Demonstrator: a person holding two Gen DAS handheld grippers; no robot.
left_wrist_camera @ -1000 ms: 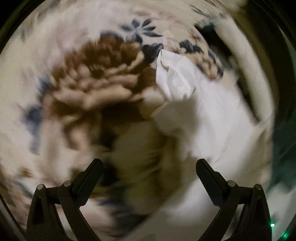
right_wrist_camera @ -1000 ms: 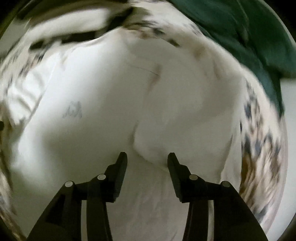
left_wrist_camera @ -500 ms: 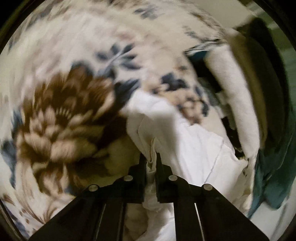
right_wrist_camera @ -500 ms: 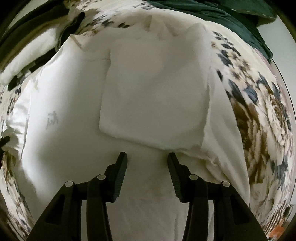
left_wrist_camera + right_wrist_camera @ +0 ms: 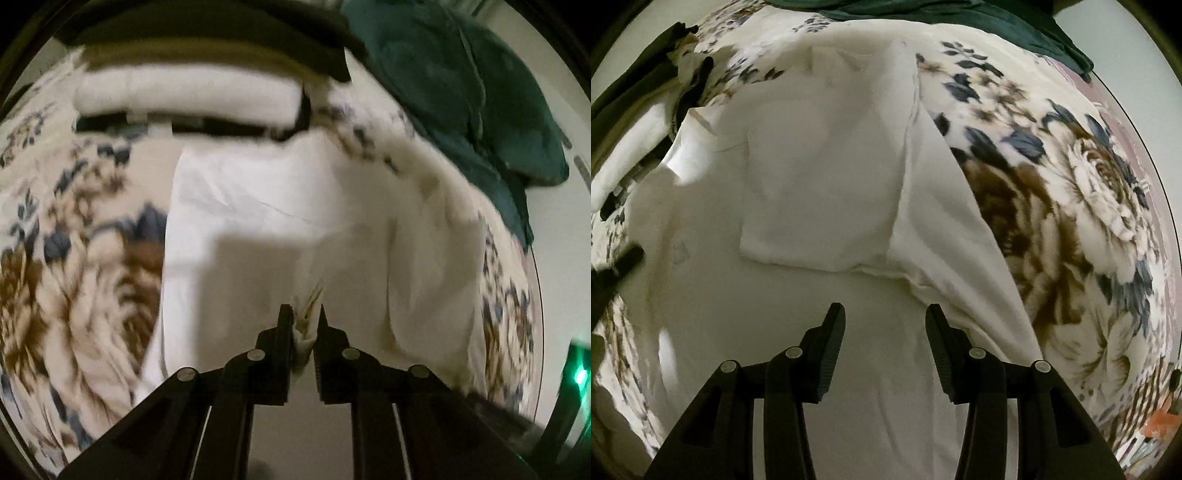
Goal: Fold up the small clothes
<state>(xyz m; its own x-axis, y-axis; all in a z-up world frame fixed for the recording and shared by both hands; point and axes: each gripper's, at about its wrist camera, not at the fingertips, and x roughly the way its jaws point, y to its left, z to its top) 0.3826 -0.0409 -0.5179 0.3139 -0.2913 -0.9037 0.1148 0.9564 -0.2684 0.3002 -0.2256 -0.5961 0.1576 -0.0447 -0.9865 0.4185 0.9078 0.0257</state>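
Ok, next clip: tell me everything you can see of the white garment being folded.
The white garment is thin, plain, creased fabric that looks like cotton, spread on the floral blanket. One panel is already folded over the body, its hemmed edge running across the middle. A faint small mark shows near its left side. The left gripper is shut on a bunched fold of it, while the right gripper hangs open above the lower part; contact cannot be judged. A dark green cloth lies beyond it.

Floral blanket point(image 5: 1067, 206) underneath — brown blooms, blue leaves; green light point(image 5: 580, 376) beside it.
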